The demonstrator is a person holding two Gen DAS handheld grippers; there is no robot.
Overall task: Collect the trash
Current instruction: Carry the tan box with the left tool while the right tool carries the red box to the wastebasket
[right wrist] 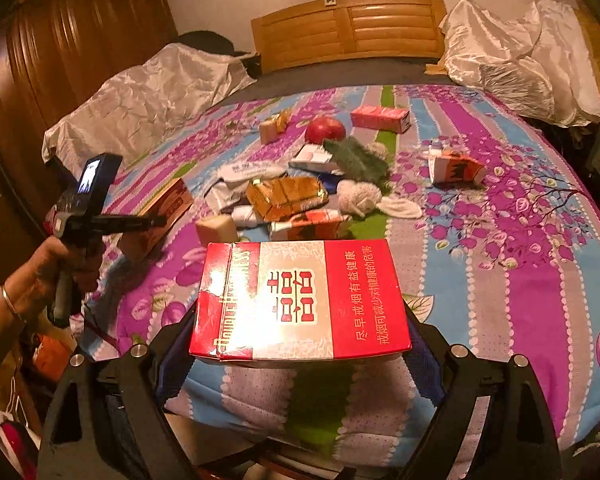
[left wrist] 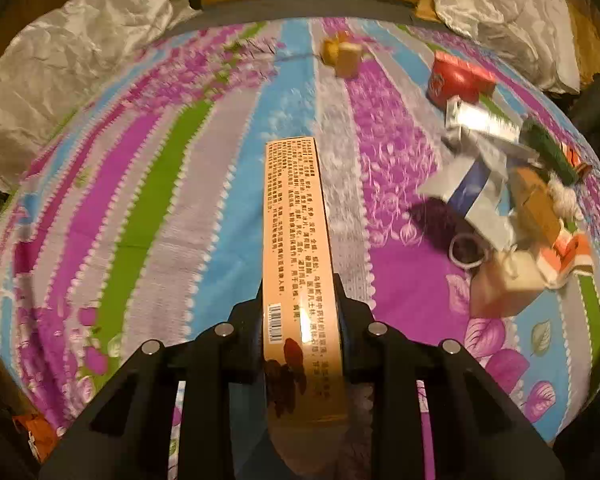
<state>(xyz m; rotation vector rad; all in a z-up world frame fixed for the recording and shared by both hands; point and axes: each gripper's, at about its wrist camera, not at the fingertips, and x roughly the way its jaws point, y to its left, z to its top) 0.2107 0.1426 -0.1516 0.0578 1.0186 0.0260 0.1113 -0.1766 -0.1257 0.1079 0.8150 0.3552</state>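
Grippers both loaded: left gripper pinches an orange carton, long axis toward 12 o'clock, right gripper clamps a red cigarette pack; trash pile ahead at 12.

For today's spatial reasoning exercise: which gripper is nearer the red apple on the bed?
Hard to call; probably left. The left gripper reaches in beside the pile before the red apple; the right gripper stays at the bed's near edge.

Bed with striped purple, blue and green floral sheet; near its wooden headboard, red round apple and pink carton, crumpled packets just in front
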